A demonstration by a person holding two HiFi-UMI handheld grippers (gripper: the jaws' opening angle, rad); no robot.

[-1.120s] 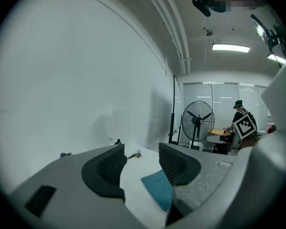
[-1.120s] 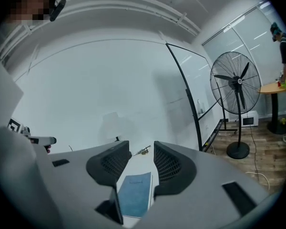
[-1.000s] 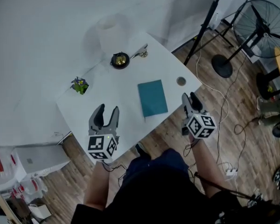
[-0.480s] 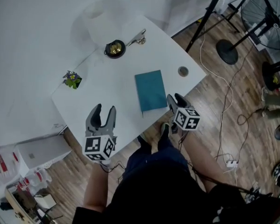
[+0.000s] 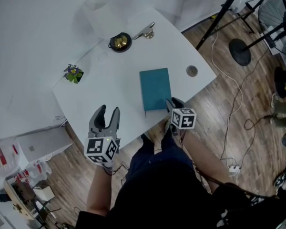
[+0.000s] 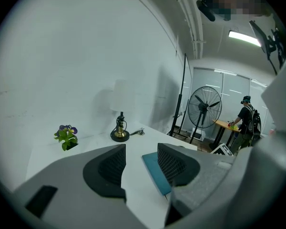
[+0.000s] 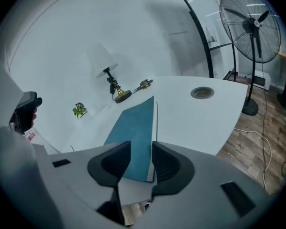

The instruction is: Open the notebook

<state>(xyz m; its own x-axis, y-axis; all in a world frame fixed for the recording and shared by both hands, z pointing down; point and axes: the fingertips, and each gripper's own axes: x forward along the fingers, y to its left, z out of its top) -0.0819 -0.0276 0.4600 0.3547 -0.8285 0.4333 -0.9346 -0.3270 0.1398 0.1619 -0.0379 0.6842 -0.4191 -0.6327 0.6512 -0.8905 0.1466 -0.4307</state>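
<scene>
At near left, the left hand-held gripper [image 5: 107,111] is hovering, its wide, empty jaws closing. Right of it, the closed notebook [image 5: 156,87] is lying on the worktop [image 5: 114,82], long axis near-to-far. The nearer right hand-held gripper [image 5: 172,104] is closing parted jaws around its near edge, seemingly not yet pressing.

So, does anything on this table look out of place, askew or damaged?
Nothing looks spilled or damaged. Only the teal notebook lies a little askew: closed and flat, but turned at an angle to the front edge of the white table. The lamp and the small plant stand upright.
</scene>
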